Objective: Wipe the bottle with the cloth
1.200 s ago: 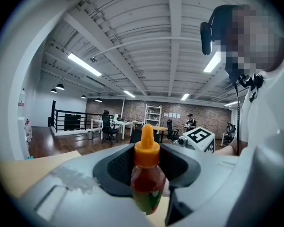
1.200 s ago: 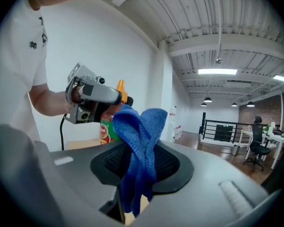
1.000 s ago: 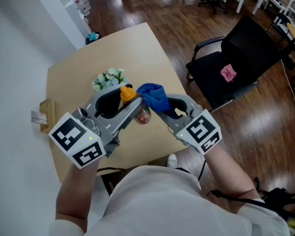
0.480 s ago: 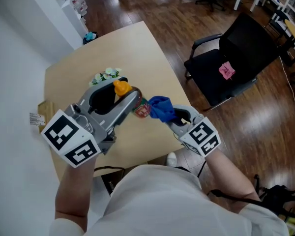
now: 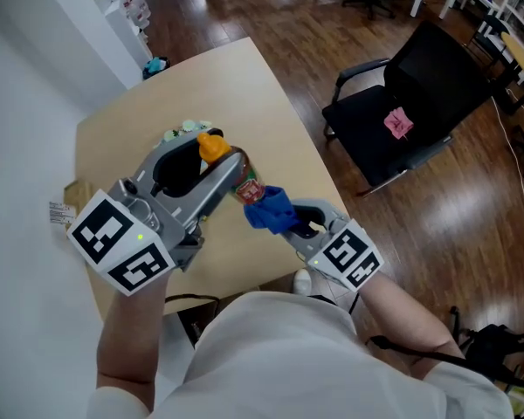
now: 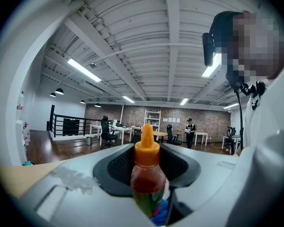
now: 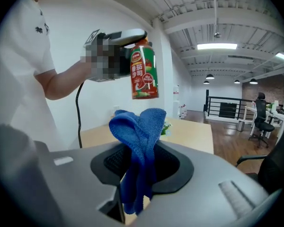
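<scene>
Tan table [image 5: 113, 138], dark wood floor [image 5: 332, 33], black chair [image 5: 428, 94] at right. Above table: left gripper [image 5: 220, 162] clamped on tilted bottle [image 5: 249, 187]; right gripper [image 5: 286, 223] lower, pinching blue cloth [image 5: 269, 209] near bottle's base.

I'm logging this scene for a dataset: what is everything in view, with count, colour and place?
bottle: one, orange cap, red-and-green label, held above the table in the left gripper.
cloth: one, blue, in the right gripper, near the bottle's base.
table: one, light wood, under both grippers.
flowers: one bunch, white and green, on the table.
chair: one, black, right of the table.
pink thing: one, on the chair's seat.
left gripper: grey, shut on the bottle.
right gripper: grey, shut on the cloth.
</scene>
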Motion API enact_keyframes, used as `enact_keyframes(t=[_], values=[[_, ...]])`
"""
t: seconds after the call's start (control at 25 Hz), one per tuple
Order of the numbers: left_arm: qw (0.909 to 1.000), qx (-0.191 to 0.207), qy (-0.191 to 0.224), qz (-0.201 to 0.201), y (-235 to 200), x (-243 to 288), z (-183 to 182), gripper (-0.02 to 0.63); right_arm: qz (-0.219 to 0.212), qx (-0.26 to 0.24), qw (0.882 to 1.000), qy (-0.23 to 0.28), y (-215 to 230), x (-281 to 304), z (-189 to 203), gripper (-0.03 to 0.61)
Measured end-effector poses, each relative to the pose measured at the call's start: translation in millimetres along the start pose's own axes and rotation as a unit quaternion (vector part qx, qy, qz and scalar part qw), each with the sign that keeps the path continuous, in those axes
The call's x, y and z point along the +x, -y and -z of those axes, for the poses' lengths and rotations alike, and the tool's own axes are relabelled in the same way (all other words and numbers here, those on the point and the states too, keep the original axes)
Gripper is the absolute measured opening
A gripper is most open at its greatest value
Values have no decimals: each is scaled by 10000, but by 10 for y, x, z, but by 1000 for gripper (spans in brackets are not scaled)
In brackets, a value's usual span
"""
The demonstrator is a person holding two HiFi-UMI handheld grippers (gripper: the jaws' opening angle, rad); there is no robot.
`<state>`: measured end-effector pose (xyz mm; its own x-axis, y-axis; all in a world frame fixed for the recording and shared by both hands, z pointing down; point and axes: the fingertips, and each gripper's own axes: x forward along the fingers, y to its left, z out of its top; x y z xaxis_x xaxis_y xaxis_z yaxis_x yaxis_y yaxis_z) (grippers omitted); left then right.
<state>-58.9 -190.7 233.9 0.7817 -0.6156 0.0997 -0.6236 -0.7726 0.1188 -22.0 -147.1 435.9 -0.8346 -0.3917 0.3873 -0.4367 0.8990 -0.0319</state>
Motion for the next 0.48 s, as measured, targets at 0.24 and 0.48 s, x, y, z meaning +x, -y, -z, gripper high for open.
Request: enact_keyframes(t=[0.24, 0.48], values=[[9999, -13, -103, -13, -11, 9, 70, 160, -141, -44, 9996, 240, -111, 125, -224, 123], [9998, -17, -148, -109, -18, -62, 118, 160, 21, -105, 9999, 123, -4, -38, -139, 123]])
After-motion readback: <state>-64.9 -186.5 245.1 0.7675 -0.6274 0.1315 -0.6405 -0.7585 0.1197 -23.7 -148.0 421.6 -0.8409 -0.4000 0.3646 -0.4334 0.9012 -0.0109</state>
